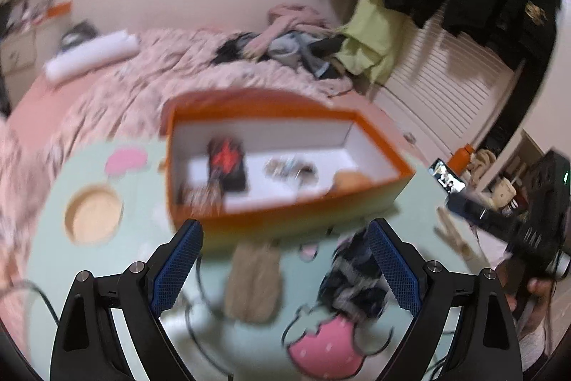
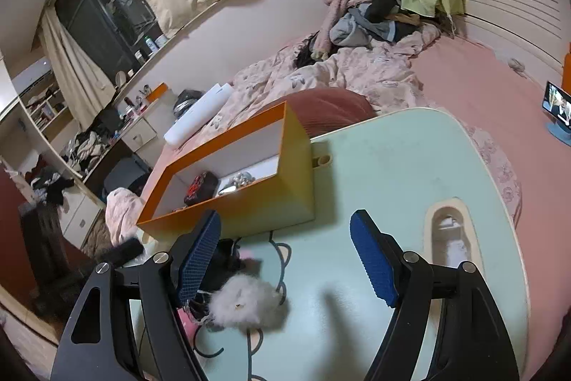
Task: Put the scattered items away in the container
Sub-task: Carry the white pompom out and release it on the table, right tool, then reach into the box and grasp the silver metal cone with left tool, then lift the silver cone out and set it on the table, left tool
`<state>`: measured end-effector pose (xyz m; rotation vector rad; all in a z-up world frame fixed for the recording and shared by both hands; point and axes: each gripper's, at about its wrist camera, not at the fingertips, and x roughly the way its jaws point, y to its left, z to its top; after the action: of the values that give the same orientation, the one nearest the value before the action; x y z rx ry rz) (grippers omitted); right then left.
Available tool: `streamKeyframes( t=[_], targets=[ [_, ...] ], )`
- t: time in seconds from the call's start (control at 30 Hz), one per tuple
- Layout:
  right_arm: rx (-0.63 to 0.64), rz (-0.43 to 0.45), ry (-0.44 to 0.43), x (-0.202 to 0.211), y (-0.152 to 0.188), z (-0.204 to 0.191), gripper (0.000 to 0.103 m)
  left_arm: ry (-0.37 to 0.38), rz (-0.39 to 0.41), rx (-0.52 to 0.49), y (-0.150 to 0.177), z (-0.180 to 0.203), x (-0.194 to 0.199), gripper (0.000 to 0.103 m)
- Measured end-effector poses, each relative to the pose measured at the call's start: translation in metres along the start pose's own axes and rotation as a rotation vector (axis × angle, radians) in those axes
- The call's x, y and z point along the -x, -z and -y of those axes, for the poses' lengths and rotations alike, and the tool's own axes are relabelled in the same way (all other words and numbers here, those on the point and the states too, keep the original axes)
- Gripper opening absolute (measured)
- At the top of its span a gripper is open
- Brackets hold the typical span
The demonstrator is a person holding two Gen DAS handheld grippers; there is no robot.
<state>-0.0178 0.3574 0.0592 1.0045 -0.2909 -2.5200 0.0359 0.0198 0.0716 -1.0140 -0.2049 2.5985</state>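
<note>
Pompom (image 2: pixel 246 304) beside right gripper (image 2: pixel 285 259) left jaw, nothing gripped

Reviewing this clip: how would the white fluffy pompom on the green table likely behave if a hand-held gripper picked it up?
The white fluffy pompom looks like loose fur, so it would probably squash between the pads and weigh little. Its rounded shape suggests a nudge could roll or slide it on the smooth green table. It seems to touch a dark item, which might drag along.
</note>
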Motion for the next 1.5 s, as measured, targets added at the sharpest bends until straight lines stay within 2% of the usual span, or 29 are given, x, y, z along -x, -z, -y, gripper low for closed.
streamKeyframes(
  t=[0.07, 0.1, 0.13, 0.2, 0.3, 0.33, 0.4, 0.6, 0.67, 0.77, 1.0, 1.3, 1.43, 1.5],
  targets=[
    [0.017, -0.002, 0.003, -0.001, 0.002, -0.004, 0.075, 0.021, -0.017, -0.020, -0.025, 0.007, -0.006, 0.093],
    [0.025, -0.005, 0.002, -0.002, 0.004, -0.005, 0.075, 0.021, -0.040, -0.022, -0.037, 0.008, -0.012, 0.088],
    [0.028, -0.007, 0.000, -0.002, 0.005, -0.006, 0.075, 0.014, -0.081, -0.023, -0.048, 0.010, -0.022, 0.072],
    [0.029, -0.013, -0.016, -0.003, 0.008, -0.007, 0.075, -0.011, -0.195, -0.034, -0.064, 0.013, -0.050, 0.057],
    [0.024, -0.017, -0.027, -0.003, 0.012, -0.007, 0.075, -0.031, -0.335, -0.047, -0.069, 0.015, -0.095, 0.052],
    [0.024, -0.019, -0.029, -0.004, 0.013, -0.007, 0.075, -0.027, -0.375, -0.036, -0.067, 0.014, -0.108, 0.047],
    [0.026, -0.024, -0.030, -0.004, 0.015, -0.008, 0.075, 0.003, -0.442, 0.004, -0.062, 0.012, -0.130, 0.045],
    [0.015, -0.032, -0.038, -0.007, 0.017, -0.008, 0.075, -0.018, -0.487, 0.004, -0.049, 0.015, -0.156, 0.045],
    [0.015, -0.040, -0.039, -0.009, 0.018, -0.009, 0.075, -0.028, -0.473, -0.008, -0.049, 0.017, -0.155, 0.044],
    [0.015, -0.050, -0.040, -0.011, 0.019, -0.010, 0.075, -0.048, -0.468, -0.028, -0.050, 0.016, -0.154, 0.034],
    [0.021, -0.056, -0.037, -0.012, 0.021, -0.014, 0.075, -0.026, -0.420, -0.012, -0.054, 0.008, -0.144, 0.033],
    [0.028, -0.059, -0.041, -0.014, 0.022, -0.017, 0.075, 0.107, -0.191, -0.017, -0.083, 0.008, -0.044, 0.033],
    [0.031, -0.064, -0.042, -0.015, 0.022, -0.021, 0.075, 0.161, -0.122, -0.028, -0.066, 0.005, -0.006, 0.033],
    [0.036, -0.065, -0.043, -0.015, 0.022, -0.022, 0.075, 0.167, -0.116, -0.042, -0.050, 0.002, 0.002, 0.033]
  ],
)
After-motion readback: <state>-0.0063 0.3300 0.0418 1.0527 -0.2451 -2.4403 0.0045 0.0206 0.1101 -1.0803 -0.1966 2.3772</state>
